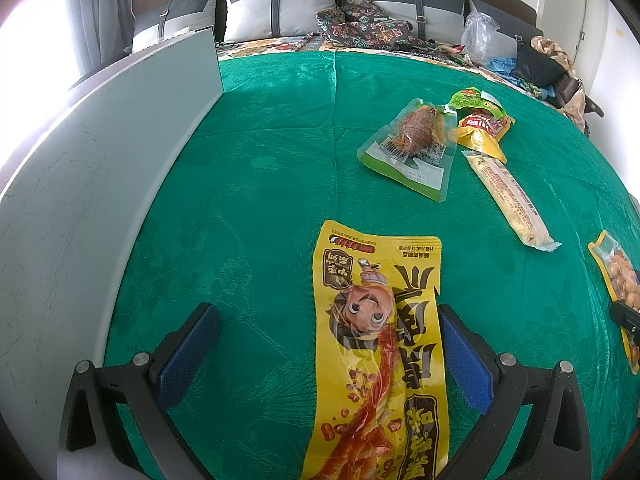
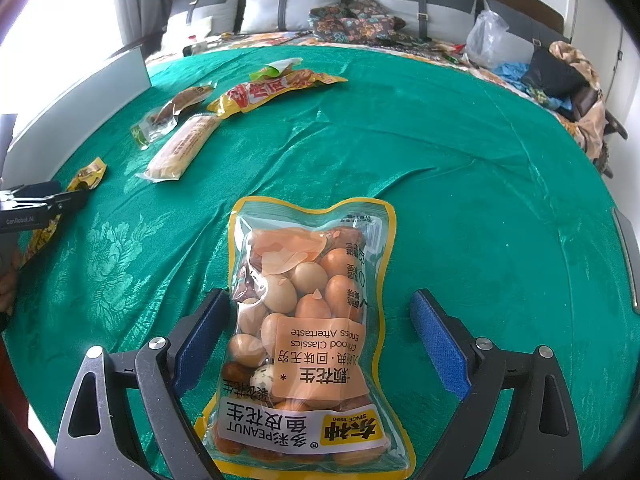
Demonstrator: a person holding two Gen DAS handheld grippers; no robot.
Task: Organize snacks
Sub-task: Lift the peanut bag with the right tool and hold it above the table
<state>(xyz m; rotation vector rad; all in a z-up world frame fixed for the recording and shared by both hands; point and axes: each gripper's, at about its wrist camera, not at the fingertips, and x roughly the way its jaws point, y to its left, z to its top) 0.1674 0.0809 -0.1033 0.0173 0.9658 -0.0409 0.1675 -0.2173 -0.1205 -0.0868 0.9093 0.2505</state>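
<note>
Two fisheye views look forward along hand-held tongs over a green patterned bedspread [image 1: 260, 152].

Left wrist view: the left gripper [image 1: 328, 348] is spread wide and holds nothing. A long yellow cartoon-printed snack pouch [image 1: 380, 344] lies flat in the lower centre, between the blue pads. Its right edge is touching or just beside the right pad, while the left pad stands well apart. A pale grey panel [image 1: 92, 184] fills the left of the frame; what it belongs to cannot be told. In the upper right lie a clear green-edged meat pouch [image 1: 412, 148], a crumpled yellow-and-red snack bag [image 1: 482, 132] and a long pale wrapped bar [image 1: 510, 198].

Right wrist view: the right gripper [image 2: 320, 332] is also wide open and empty. A clear yellow-edged bag of coated peanuts [image 2: 308, 320] lies flat between the pads at lower centre, its left edge close against the left pad and the right pad well clear.

The step in hand appears to be picking up a packet with each tool. To do it well, shift each gripper sideways so the packet sits centred. Lower the fingertips to the cloth and close gently, since flat slippery film may slide or buckle. The peanut bag is bulkier, so grip it across the middle.
</note>
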